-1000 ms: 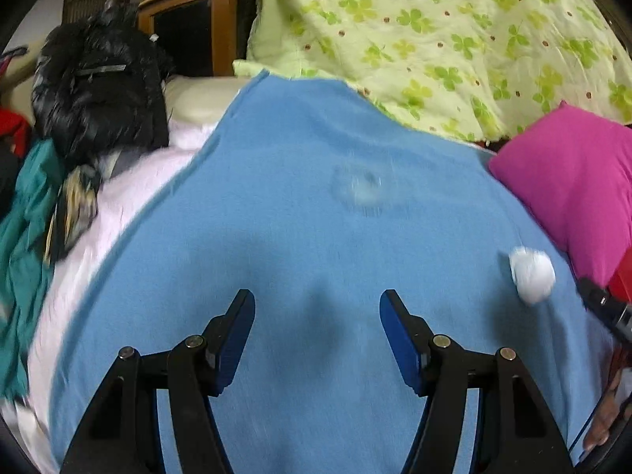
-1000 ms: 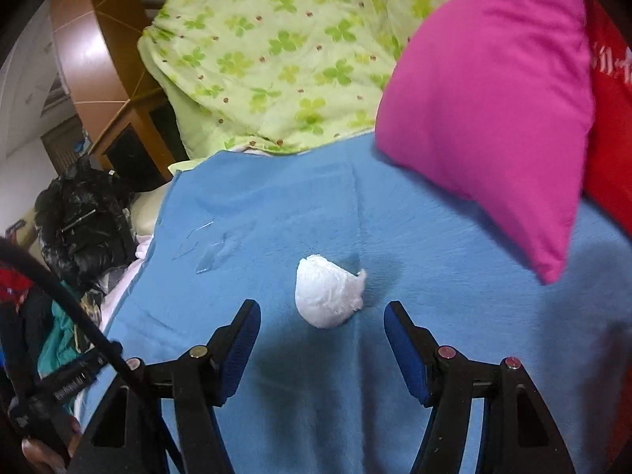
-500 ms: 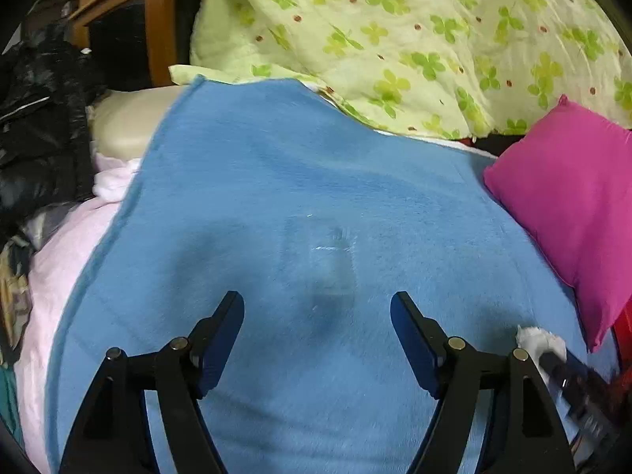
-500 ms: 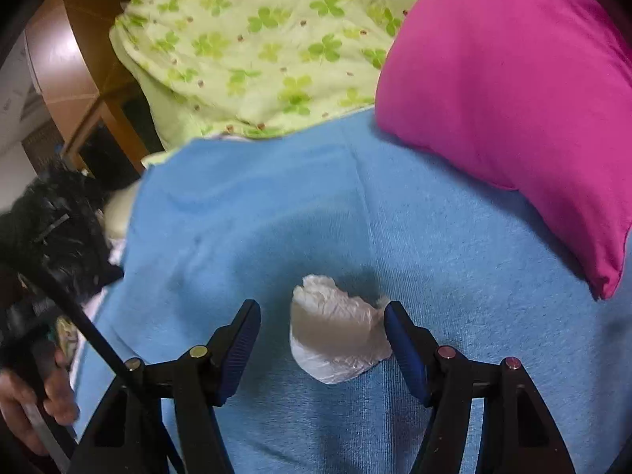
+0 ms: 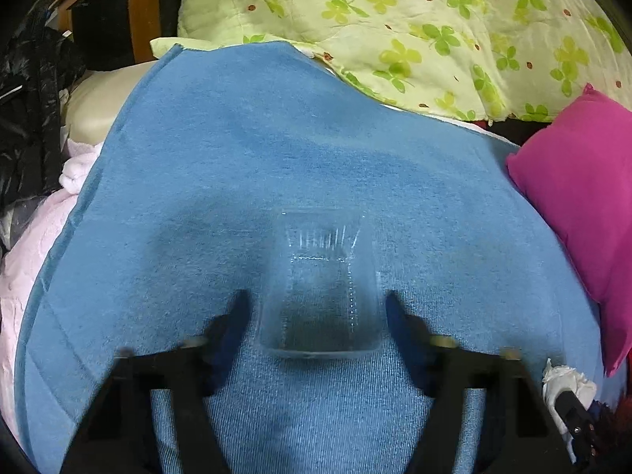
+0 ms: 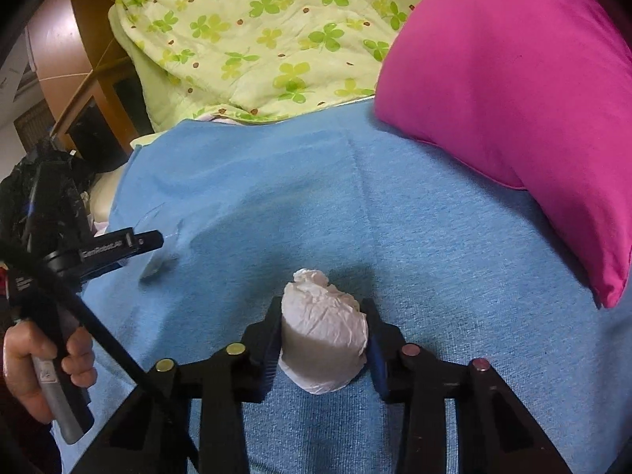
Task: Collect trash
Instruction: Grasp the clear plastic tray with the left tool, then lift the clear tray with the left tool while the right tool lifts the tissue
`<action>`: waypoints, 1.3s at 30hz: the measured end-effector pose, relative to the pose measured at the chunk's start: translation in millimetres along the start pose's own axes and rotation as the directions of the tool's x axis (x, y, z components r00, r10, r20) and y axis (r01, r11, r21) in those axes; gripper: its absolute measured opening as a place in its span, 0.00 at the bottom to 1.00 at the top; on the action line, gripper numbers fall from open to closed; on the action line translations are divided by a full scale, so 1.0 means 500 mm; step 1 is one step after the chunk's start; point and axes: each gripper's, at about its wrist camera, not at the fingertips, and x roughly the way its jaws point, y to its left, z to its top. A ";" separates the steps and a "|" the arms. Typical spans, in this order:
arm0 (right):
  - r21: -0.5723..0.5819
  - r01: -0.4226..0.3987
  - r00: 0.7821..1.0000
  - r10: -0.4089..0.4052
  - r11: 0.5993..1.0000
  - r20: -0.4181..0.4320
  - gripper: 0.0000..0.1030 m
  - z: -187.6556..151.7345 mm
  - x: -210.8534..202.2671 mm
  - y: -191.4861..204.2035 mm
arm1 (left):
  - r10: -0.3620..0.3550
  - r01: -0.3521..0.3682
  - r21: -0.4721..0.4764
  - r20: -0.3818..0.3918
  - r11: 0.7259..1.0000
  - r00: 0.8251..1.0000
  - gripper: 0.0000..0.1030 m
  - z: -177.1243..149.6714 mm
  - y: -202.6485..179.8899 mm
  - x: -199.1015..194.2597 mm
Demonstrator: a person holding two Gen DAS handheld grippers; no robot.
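A clear plastic container (image 5: 320,276) lies on the blue blanket (image 5: 237,158), between the fingers of my left gripper (image 5: 316,316). Those jaws are closing, blurred, just beside its two sides without visibly pressing. In the right wrist view the same container (image 6: 158,264) shows faintly under the left gripper's tip. A crumpled white paper wad (image 6: 324,324) sits on the blanket with my right gripper (image 6: 324,331) closing on it, both pads pressed against its sides. The wad (image 5: 568,379) also peeks in at the lower right of the left wrist view.
A pink pillow (image 6: 513,98) lies to the right and a green clover quilt (image 6: 256,39) is bunched at the back. A black bag (image 5: 27,98) and a wooden cabinet (image 5: 114,12) are off the blanket's left edge. A person's hand (image 6: 39,363) grips the left handle.
My left gripper came forward over the clear container and its fingers narrowed around it. My right gripper's fingers closed in onto the white wad.
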 end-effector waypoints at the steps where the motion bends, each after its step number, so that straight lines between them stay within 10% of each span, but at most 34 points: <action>1: -0.004 -0.004 1.000 0.004 1.000 0.002 0.37 -0.001 -0.004 0.002 | 0.004 -0.004 0.003 -0.003 1.000 1.000 0.56 -0.001 -0.001 0.003; 20: -0.023 -0.148 0.970 0.150 0.989 0.190 0.37 0.000 -0.230 0.005 | 0.105 -0.116 0.032 0.226 0.993 0.968 0.56 -0.201 -0.087 -0.312; 39: -0.082 -0.060 0.954 0.081 0.995 0.288 0.37 -0.124 -0.461 -0.087 | 0.065 -0.110 0.094 0.385 0.990 0.921 0.56 -0.302 -0.203 -0.486</action>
